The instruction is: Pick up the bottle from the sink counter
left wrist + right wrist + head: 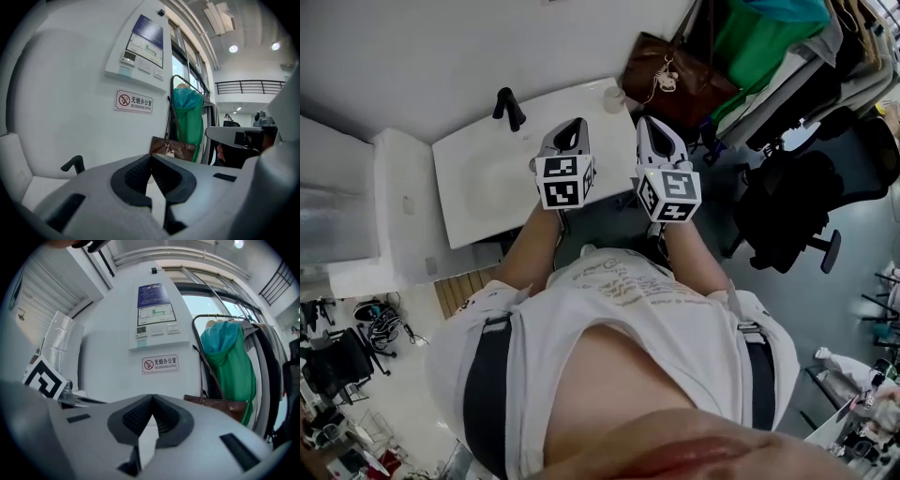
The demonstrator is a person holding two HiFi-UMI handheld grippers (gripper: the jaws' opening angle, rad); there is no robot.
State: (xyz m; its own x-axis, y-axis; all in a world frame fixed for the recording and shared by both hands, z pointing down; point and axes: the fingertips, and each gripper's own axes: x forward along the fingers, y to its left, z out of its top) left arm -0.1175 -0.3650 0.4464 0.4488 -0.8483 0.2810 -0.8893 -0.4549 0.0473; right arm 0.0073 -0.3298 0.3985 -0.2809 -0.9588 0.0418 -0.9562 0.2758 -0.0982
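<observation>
Both grippers are held over the near side of the sink counter (pixel 455 159). The left gripper (pixel 571 129) and the right gripper (pixel 653 127) are each seen with the jaws pressed together, and nothing is caught between them. The bottle (pixel 614 97), small and pale, is found at the far right corner of the counter, just beside the brown handbag (pixel 675 75) and well apart from the black faucet (pixel 508 108). It is not yet touched by either gripper.

Some risks can be judged from here. If a gripper is brought to the bottle with its jaws closed like this, the bottle will probably be pushed and not gripped. Because it is placed so near the counter's edge, it could be tipped over or knocked off to the floor. The handbag's hanging charm could also be caught by the right gripper if the approach is made from that side.
</observation>
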